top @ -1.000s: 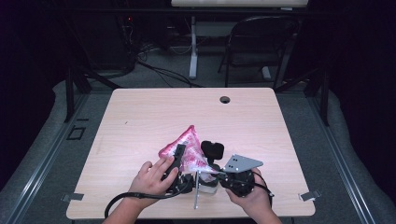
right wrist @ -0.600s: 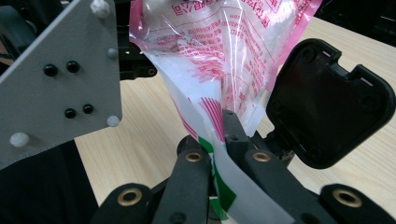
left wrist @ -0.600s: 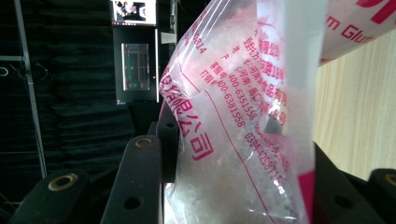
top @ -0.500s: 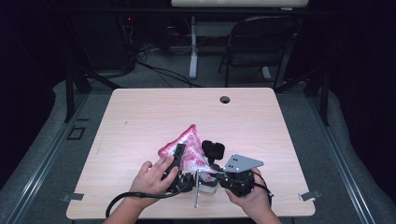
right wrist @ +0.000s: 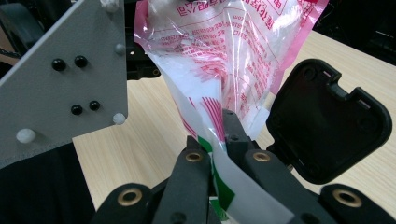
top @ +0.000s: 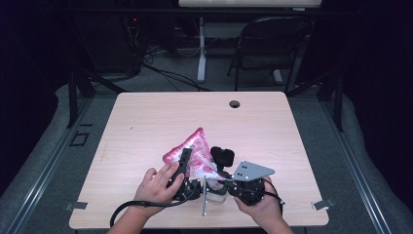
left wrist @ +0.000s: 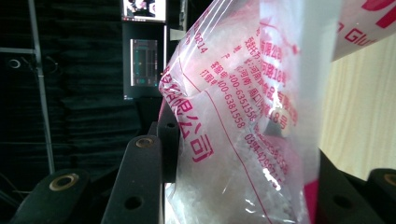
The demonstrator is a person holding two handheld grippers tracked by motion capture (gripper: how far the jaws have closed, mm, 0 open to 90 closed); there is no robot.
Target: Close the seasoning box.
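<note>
Right gripper (right wrist: 217,133): clamped on bag (right wrist: 224,56) edge. Left gripper (left wrist: 243,186): jaws part-spread, bag between, pressed at both sides. Bag: raised over near table (top: 146,117) edge, between both grippers. Beyond: chair (top: 272,44), dark room.

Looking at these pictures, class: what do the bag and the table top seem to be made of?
Bag: likely thin plastic film, glossy and see-through, creased, with pink print. Table top: looks like wood-grain laminate, pale and matt; solid wood cannot be ruled out.
</note>
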